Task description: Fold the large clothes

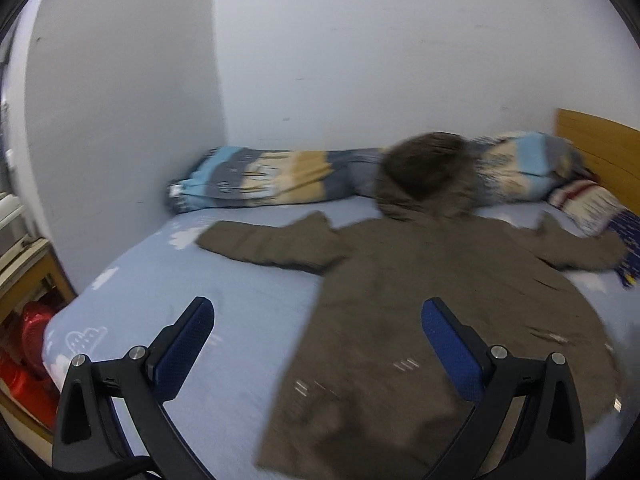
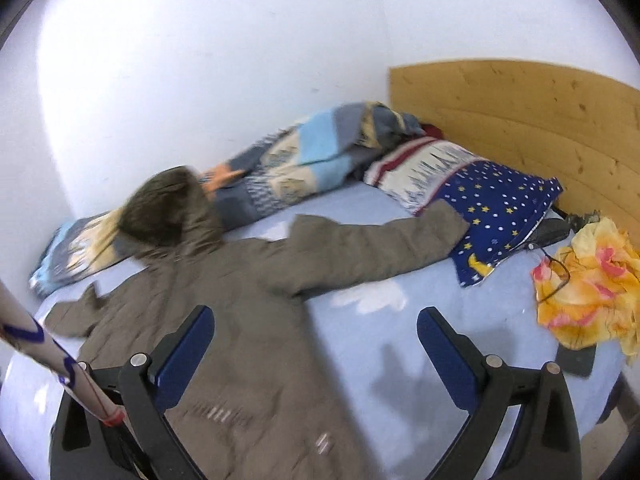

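Observation:
A large olive-brown hooded coat (image 1: 420,300) lies flat, back up, on the light blue bed sheet (image 1: 200,280), with both sleeves spread out and its fur-trimmed hood (image 1: 428,172) toward the wall. It also shows in the right wrist view (image 2: 248,300). My left gripper (image 1: 318,334) is open and empty, above the coat's lower left edge. My right gripper (image 2: 316,338) is open and empty, above the coat's right side, below the right sleeve (image 2: 380,236).
A striped quilt (image 1: 272,180) lies rolled along the wall. A starry blue pillow (image 2: 504,208) and a wooden headboard (image 2: 520,120) are at the right. A yellow-pink cloth (image 2: 588,288) and a dark phone (image 2: 576,360) lie near the bed's right edge. Red objects (image 1: 28,352) sit beside the bed at left.

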Motion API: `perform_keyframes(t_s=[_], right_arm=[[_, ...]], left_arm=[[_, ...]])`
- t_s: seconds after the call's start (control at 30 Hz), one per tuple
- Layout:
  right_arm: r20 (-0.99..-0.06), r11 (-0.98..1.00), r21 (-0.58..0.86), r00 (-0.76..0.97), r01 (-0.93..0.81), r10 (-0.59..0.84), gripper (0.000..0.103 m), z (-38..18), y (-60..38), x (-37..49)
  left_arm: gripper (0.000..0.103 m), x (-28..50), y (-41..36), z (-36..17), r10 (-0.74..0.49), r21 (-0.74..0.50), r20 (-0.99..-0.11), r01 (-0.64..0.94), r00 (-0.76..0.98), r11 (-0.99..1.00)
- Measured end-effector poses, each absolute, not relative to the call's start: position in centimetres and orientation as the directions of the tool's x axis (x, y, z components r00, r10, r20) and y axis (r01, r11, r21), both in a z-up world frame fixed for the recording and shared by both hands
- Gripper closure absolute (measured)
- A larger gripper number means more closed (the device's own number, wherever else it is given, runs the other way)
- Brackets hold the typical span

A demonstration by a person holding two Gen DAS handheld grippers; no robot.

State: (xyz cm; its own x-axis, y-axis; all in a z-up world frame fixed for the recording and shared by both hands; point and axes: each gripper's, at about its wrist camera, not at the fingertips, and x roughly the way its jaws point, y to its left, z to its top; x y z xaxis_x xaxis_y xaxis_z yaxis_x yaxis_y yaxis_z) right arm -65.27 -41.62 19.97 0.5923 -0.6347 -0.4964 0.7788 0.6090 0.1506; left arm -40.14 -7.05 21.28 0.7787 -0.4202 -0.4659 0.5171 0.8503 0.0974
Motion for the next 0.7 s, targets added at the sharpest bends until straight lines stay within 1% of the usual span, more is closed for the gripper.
perform_keyframes(t_s=[0.1, 0.2, 0.33, 0.47, 0.7], right_arm=[[-0.517, 0.659, 0.103, 0.606, 0.745, -0.605, 0.0, 18.6, -37.1, -65.9], [-0.521, 0.678, 0.101, 0.619, 0.728, -0.587, 0.0, 18.2, -33.5, -66.6], [-0.489, 0.71, 0.111, 0.66, 0.696, -0.57, 0.0, 19.2, -28.7, -68.1], [-0.452, 0.745, 0.046, 0.679, 0.666, -0.579, 0.0, 21.0, -24.9, -68.1], [-0.458, 0.78, 0.007, 0.696, 0.625, -0.554, 0.0, 23.1, -22.4, -67.1]], left_arm=[[0.0, -43.7, -7.7, 21.0, -0.446, 0.091, -0.478, 0.548, 0.757, 0.831], [0.0, -46.4, -7.1, 21.0, -0.442, 0.072, -0.483, 0.538, 0.755, 0.84], [0.0, -49.6, -5.7, 22.0, -0.426, 0.064, -0.46, 0.508, 0.779, 0.859], [0.0, -50.5, -4.3, 23.4, -0.447, 0.038, -0.438, 0.512, 0.78, 0.858], [0.0, -51.4, -4.0, 24.0, -0.455, 0.051, -0.426, 0.523, 0.782, 0.851]])
